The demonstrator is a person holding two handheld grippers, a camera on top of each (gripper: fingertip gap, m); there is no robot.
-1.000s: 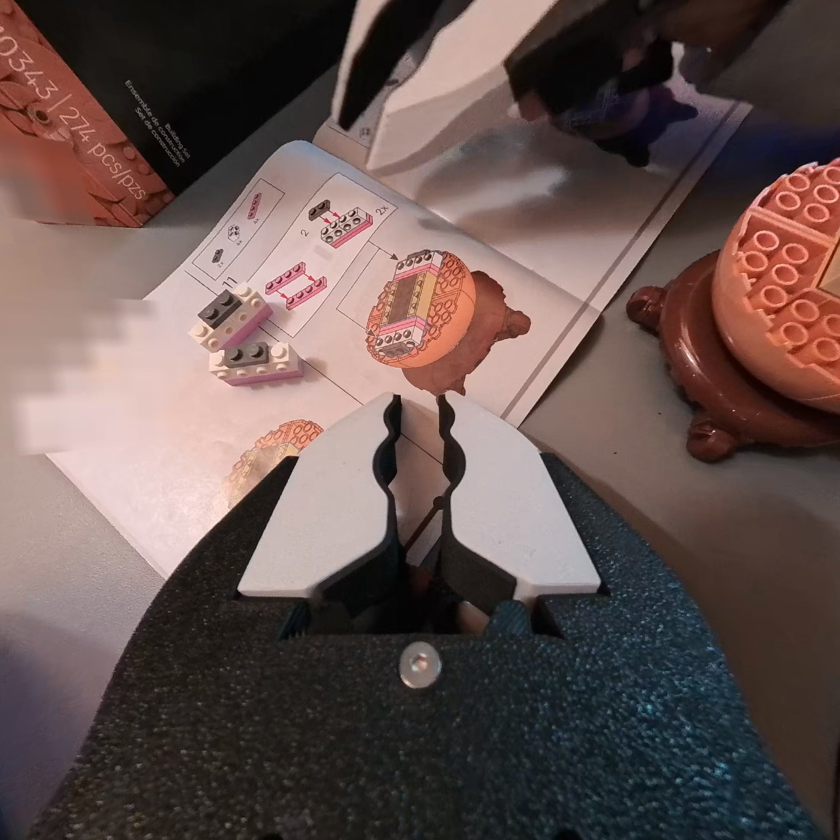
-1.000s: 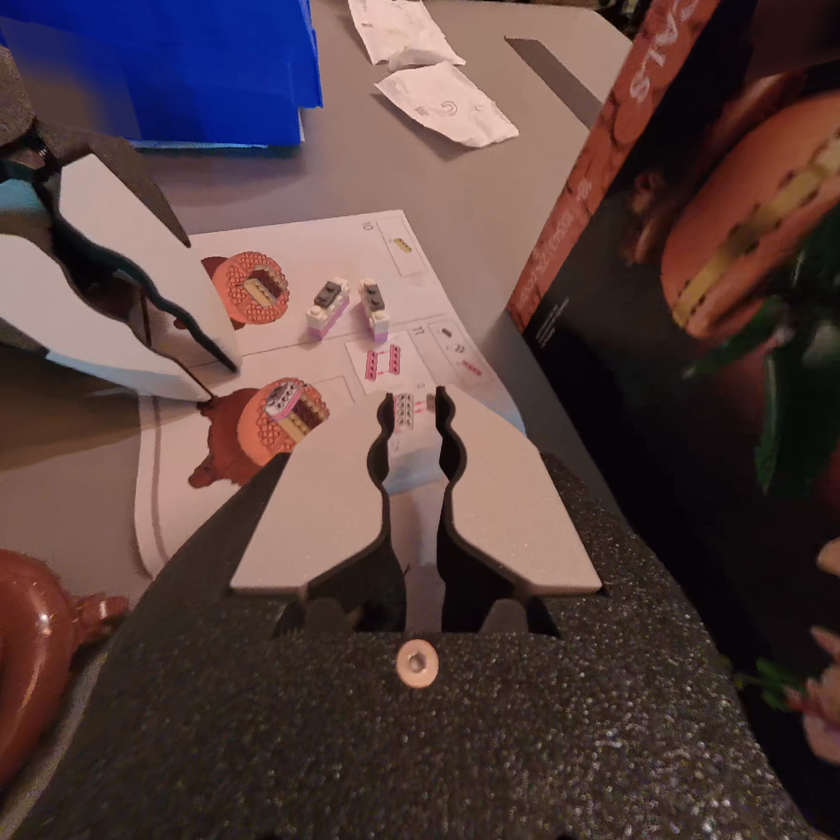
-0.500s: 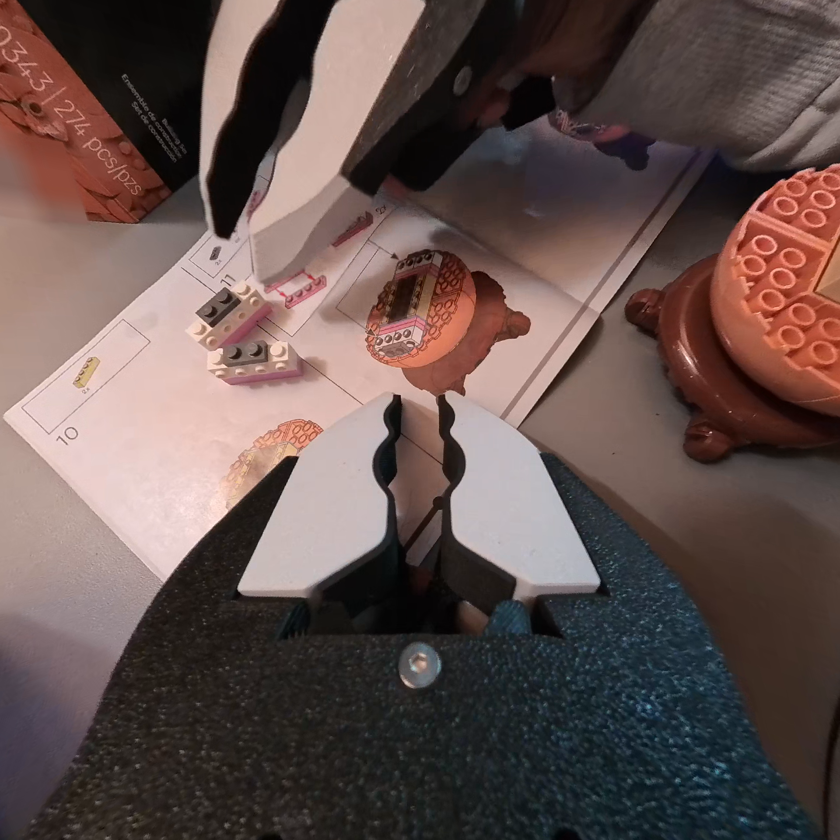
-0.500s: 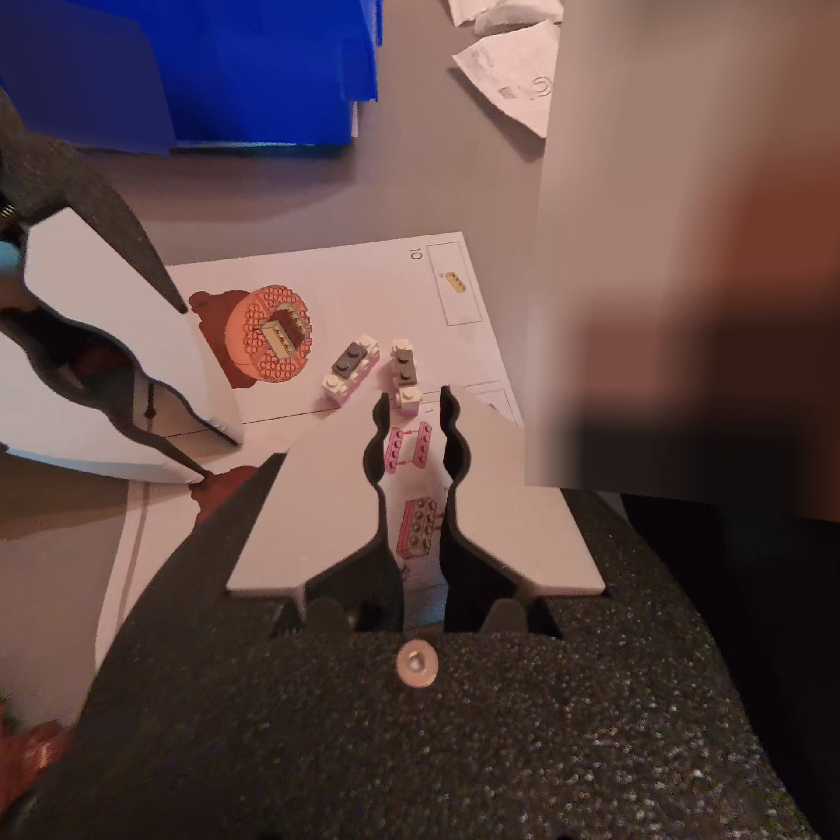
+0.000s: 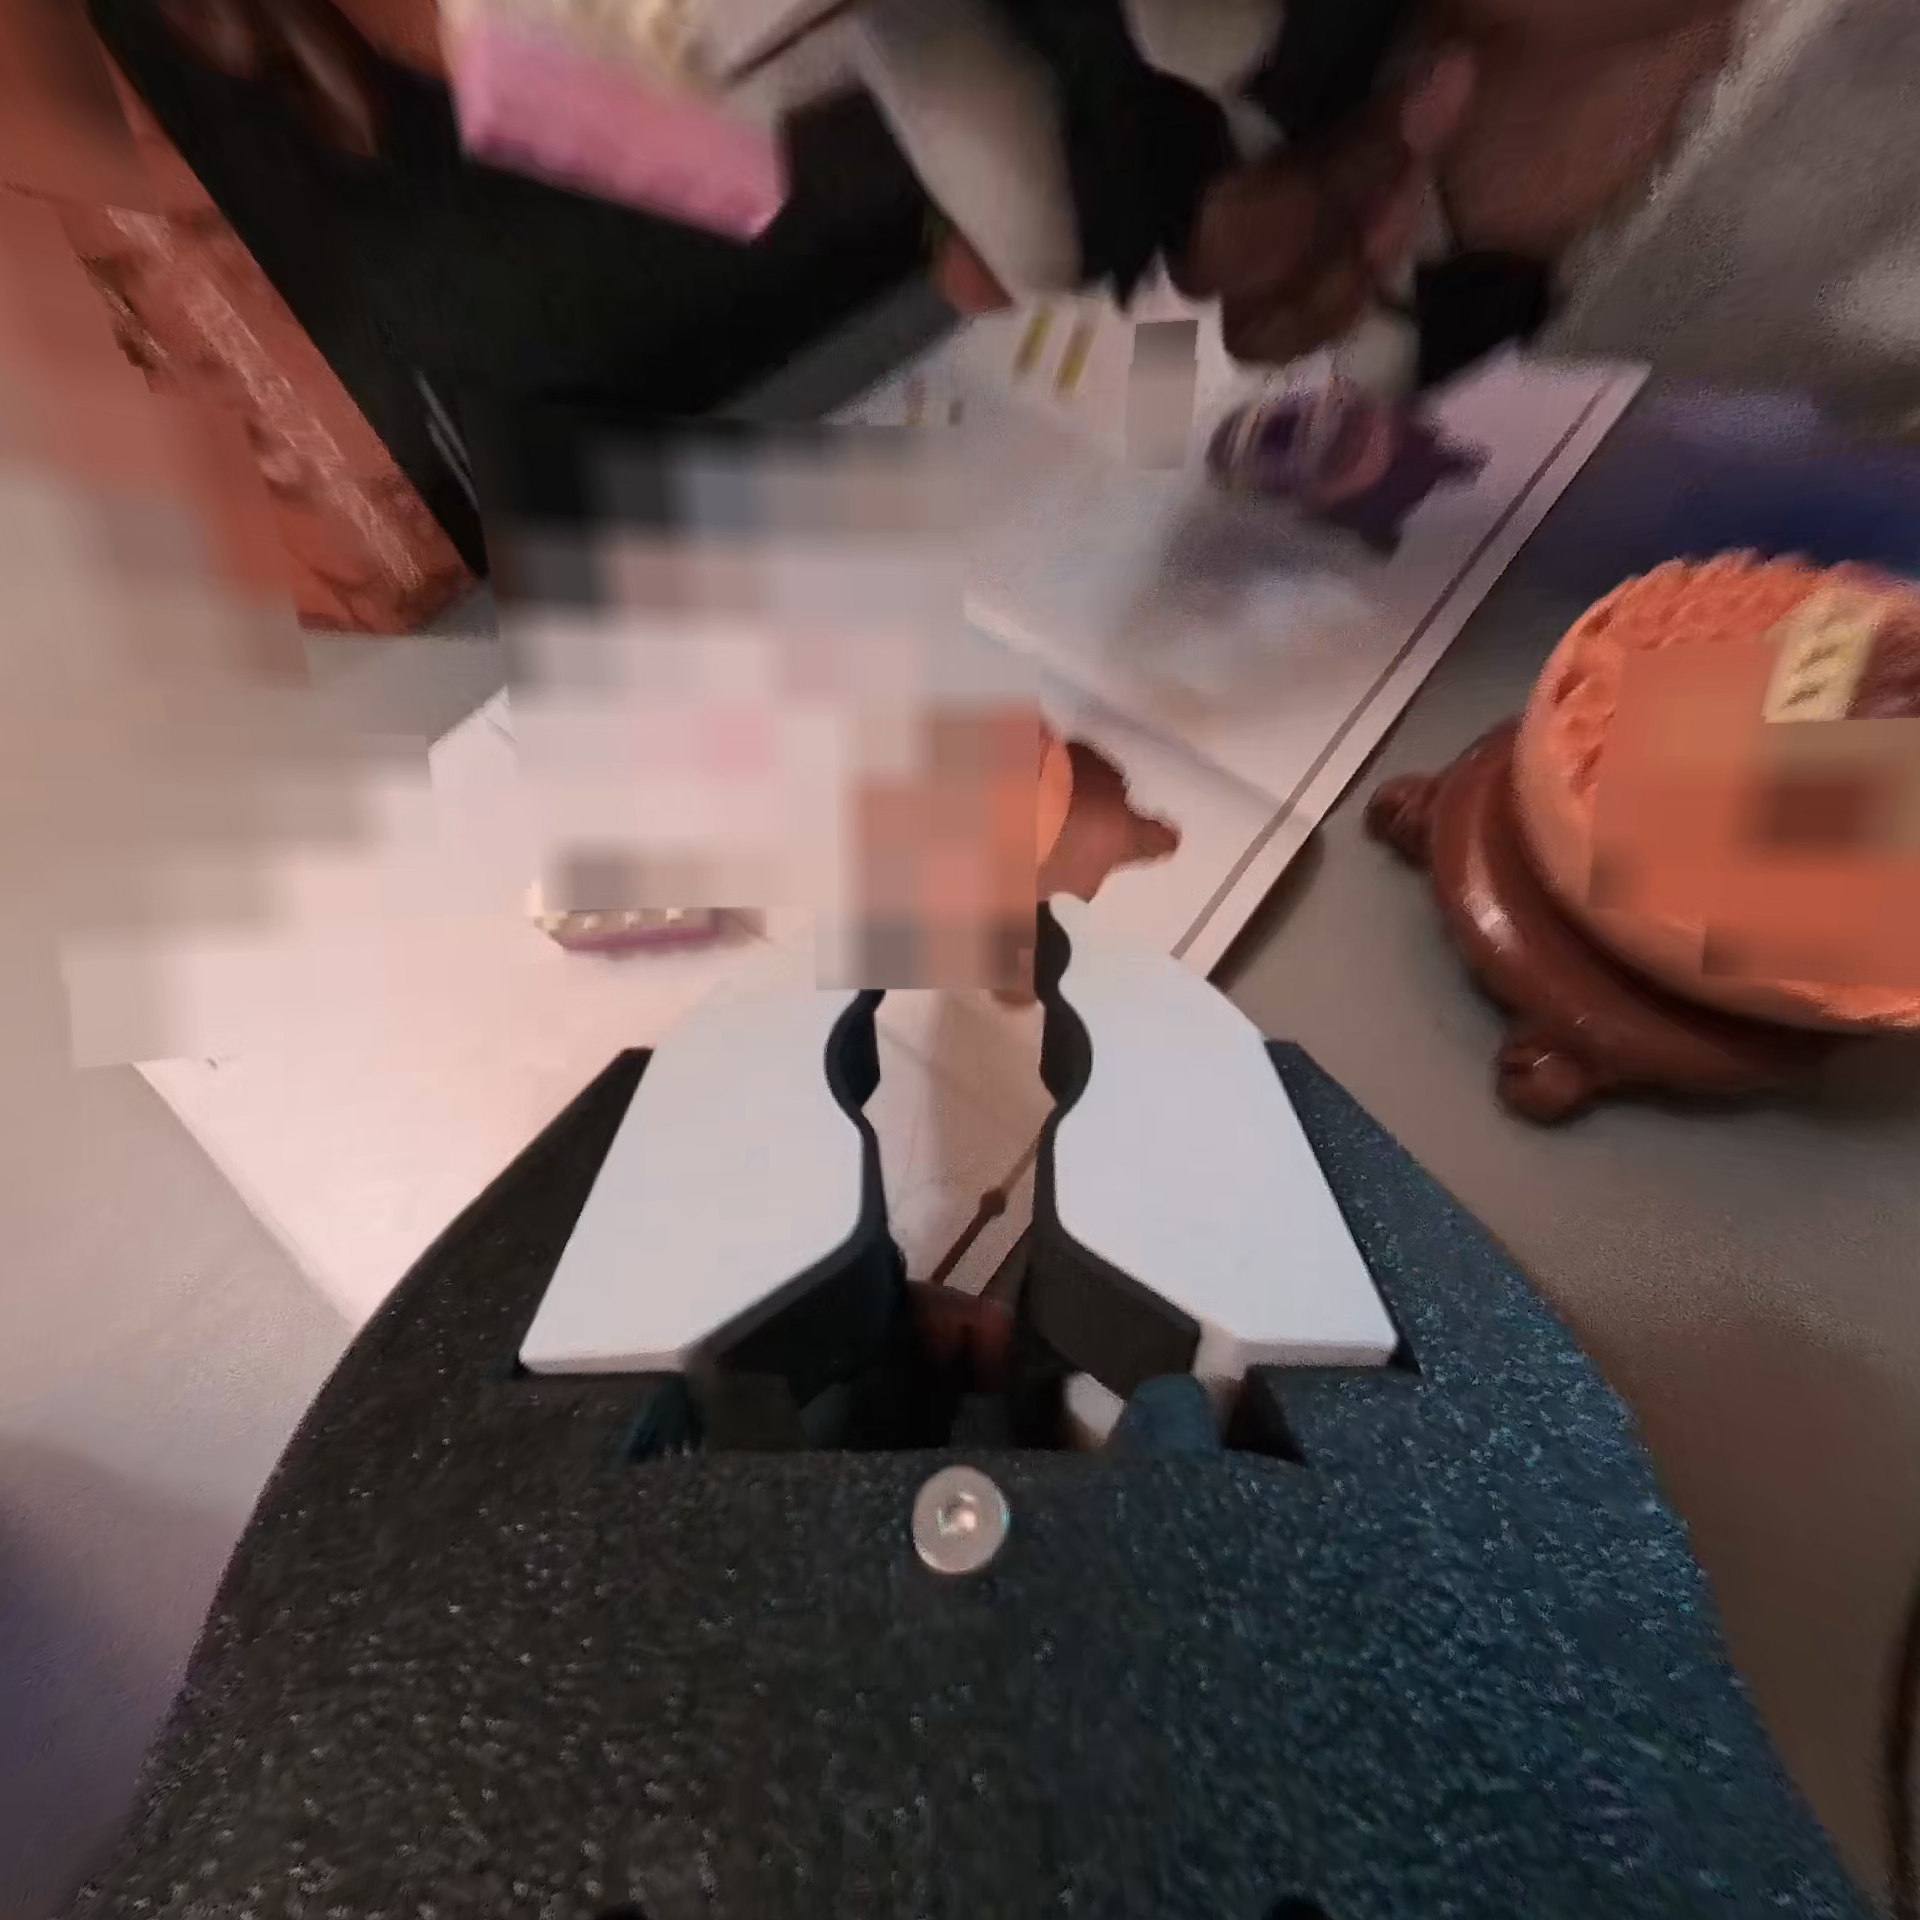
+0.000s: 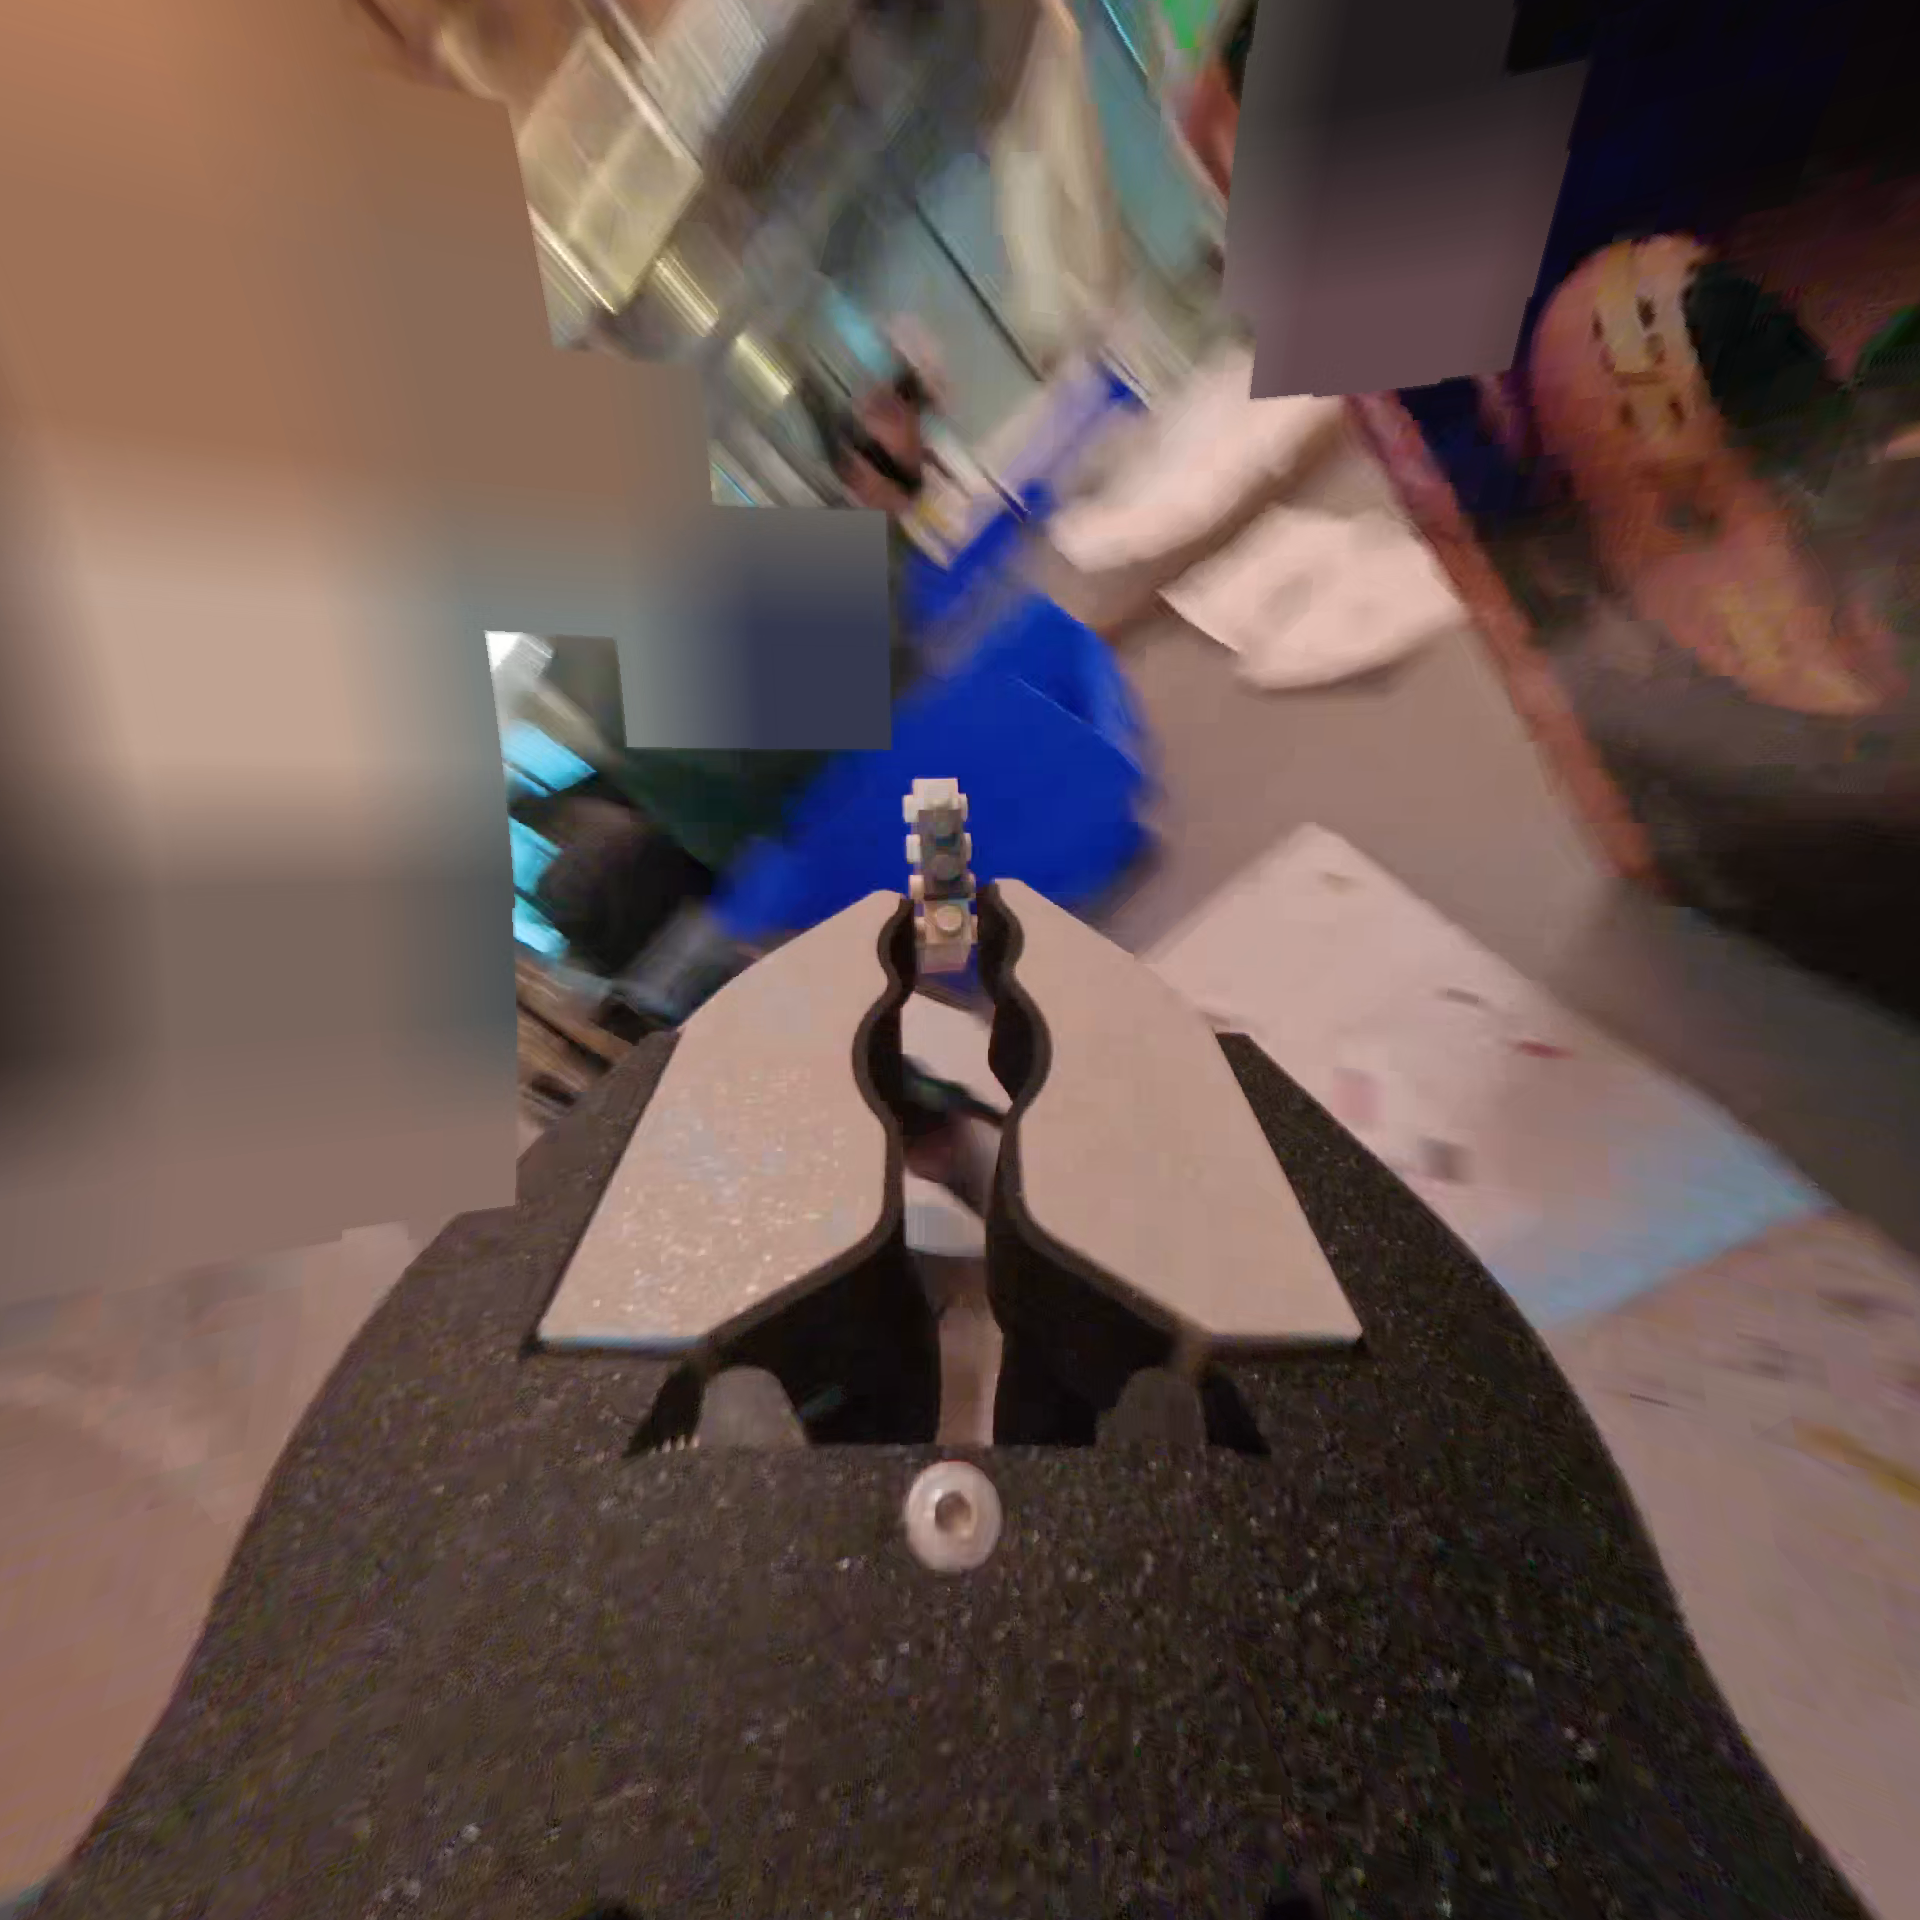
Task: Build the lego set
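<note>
Your right gripper (image 6: 943, 914) is clamped on a small brick stack (image 6: 938, 878), pinched at its lower end by the scalloped tips so the studded, grey-topped length stands proud and free to press into place. It is lifted well off the table, tilted up toward the room; the blue bin (image 6: 997, 748) behind is smeared by motion.

Your left gripper (image 5: 956, 997) holds nothing: its pale, matte fingers (image 5: 727, 1174) stand a narrow gap apart, hovering low over the near edge of the instruction booklet (image 5: 343, 1101), which lies flat on the grey table (image 5: 1558, 1299). It seems parked there, ready to steady the model when the stack arrives.

The model (image 5: 1683, 831) sits just off the booklet's right edge: a glossy brown scalloped base under a rounded, stud-covered orange dome, its open top facing up to take parts. A second pink-bottomed brick stack (image 5: 639, 928) lies on the booklet near the middle, though a mosaic patch covers most of it, so I can't be sure of its shape. The set's box (image 5: 260, 416) stands at the booklet's far left corner
</note>
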